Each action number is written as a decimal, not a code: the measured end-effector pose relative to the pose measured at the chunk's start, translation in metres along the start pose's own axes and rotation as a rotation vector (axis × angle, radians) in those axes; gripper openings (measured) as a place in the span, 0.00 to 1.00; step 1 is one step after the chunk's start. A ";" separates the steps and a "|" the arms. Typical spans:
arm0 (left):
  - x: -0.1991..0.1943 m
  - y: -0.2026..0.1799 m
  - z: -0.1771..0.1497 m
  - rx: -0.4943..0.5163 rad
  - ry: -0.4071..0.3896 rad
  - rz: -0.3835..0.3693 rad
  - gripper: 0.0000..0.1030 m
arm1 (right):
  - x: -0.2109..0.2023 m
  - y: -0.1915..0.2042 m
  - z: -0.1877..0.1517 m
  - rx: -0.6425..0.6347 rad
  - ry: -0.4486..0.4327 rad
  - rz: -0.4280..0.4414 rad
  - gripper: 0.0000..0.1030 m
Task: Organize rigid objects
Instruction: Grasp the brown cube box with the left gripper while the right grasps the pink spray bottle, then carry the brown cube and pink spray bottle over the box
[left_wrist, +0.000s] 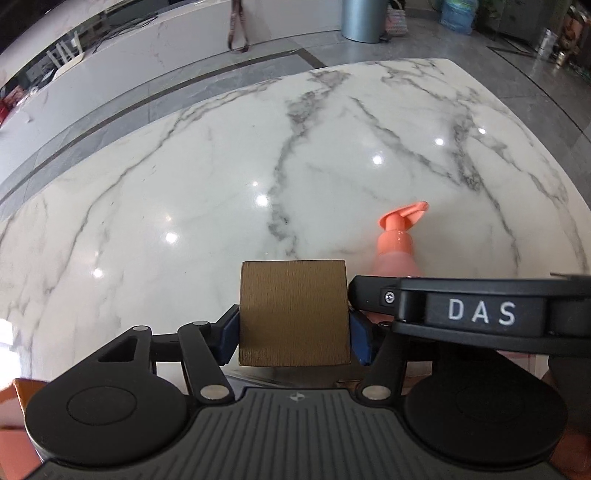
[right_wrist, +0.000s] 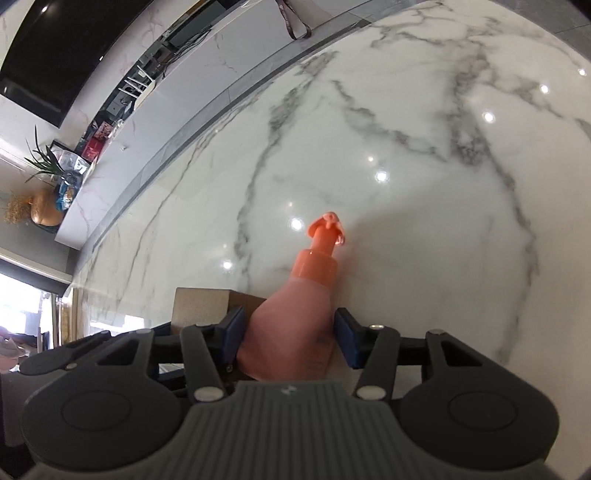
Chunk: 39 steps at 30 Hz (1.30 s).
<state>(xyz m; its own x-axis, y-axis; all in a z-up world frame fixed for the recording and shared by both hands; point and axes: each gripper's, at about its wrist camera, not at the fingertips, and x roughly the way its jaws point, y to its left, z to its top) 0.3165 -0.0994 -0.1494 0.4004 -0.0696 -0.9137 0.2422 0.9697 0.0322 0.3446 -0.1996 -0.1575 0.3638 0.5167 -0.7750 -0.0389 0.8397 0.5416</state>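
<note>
The left gripper clamps a brushed bronze metal cube between its blue pads. Just right of the cube, the right gripper grips a pink plastic pump bottle above the white marble table.

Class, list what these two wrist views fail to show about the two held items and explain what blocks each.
- Brown block, left wrist view: its underside is hidden by the left tool.
- Pink pump bottle, right wrist view: its base is hidden behind the right tool.
- Same bottle, left wrist view: the body is covered by the right tool's frame.
- Bottle print: too blurred to read.
</note>
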 end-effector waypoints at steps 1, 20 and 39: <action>0.000 0.000 0.000 -0.011 0.001 0.000 0.65 | 0.000 -0.002 0.001 0.001 -0.002 0.001 0.52; -0.079 -0.008 -0.030 -0.140 -0.128 -0.043 0.65 | -0.062 -0.002 -0.018 -0.096 -0.166 0.010 0.51; -0.196 0.065 -0.113 -0.357 -0.330 -0.105 0.65 | -0.138 0.068 -0.079 -0.275 -0.220 0.049 0.51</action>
<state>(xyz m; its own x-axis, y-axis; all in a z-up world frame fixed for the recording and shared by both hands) 0.1535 0.0035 -0.0140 0.6624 -0.1856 -0.7258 0.0012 0.9691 -0.2468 0.2184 -0.2012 -0.0393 0.5460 0.5341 -0.6455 -0.2991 0.8440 0.4453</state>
